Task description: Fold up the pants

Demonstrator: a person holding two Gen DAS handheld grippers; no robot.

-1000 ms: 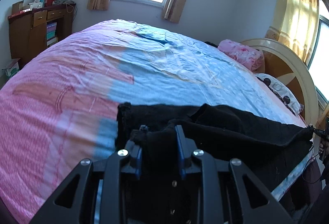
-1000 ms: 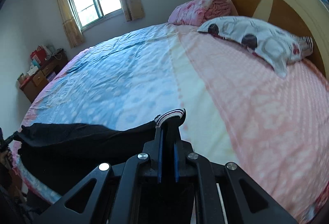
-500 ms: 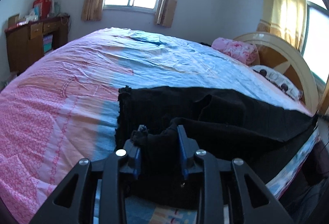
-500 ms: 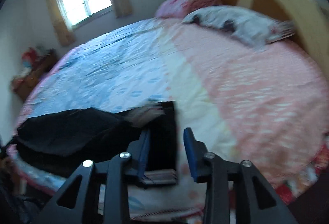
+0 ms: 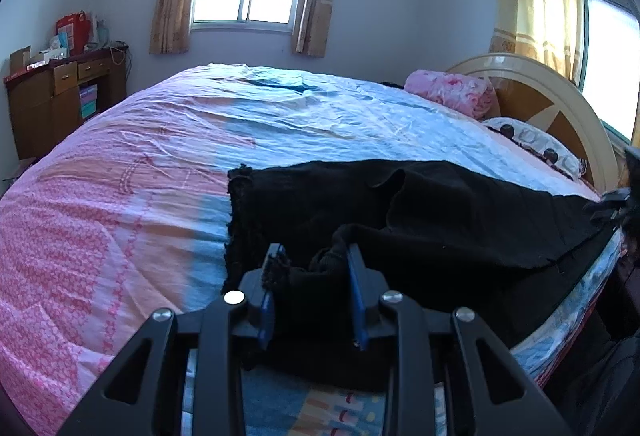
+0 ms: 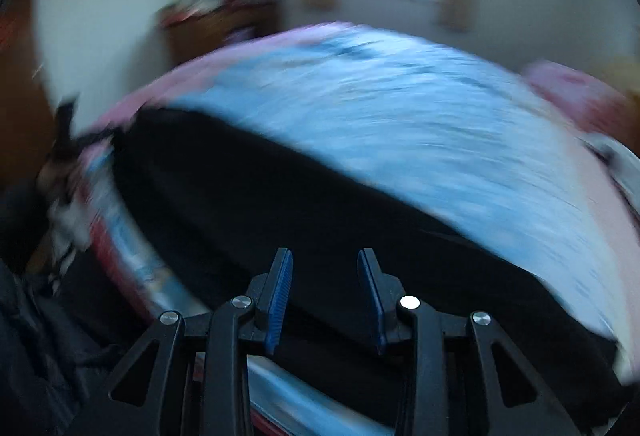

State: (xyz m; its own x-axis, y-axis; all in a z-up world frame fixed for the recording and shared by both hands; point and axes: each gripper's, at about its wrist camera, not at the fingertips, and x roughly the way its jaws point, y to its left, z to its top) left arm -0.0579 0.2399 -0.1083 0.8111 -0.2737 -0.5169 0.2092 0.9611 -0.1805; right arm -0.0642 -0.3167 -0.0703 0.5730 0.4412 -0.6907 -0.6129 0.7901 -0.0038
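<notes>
Black pants [image 5: 460, 215] lie stretched along the near edge of the bed [image 5: 120, 195]. My left gripper [image 5: 313, 250] is shut on a bunched fold of them close to their frayed left end, low over the sheet. In the right wrist view, blurred by motion, the pants [image 6: 300, 203] run as a dark band across the blue sheet. My right gripper [image 6: 325, 255] hovers over that band, open, with nothing between its blue pads [image 6: 280, 288].
A pink folded blanket [image 5: 452, 91] and a spotted pillow [image 5: 532, 141] lie by the curved headboard [image 5: 560, 99] at the right. A wooden cabinet [image 5: 52, 103] stands at the left wall. The bed edge drops away at the lower right.
My right gripper let go of the striped end of the pants, opened, and swung fast to the left along the bed. My left gripper sank a little with its fold still held.
</notes>
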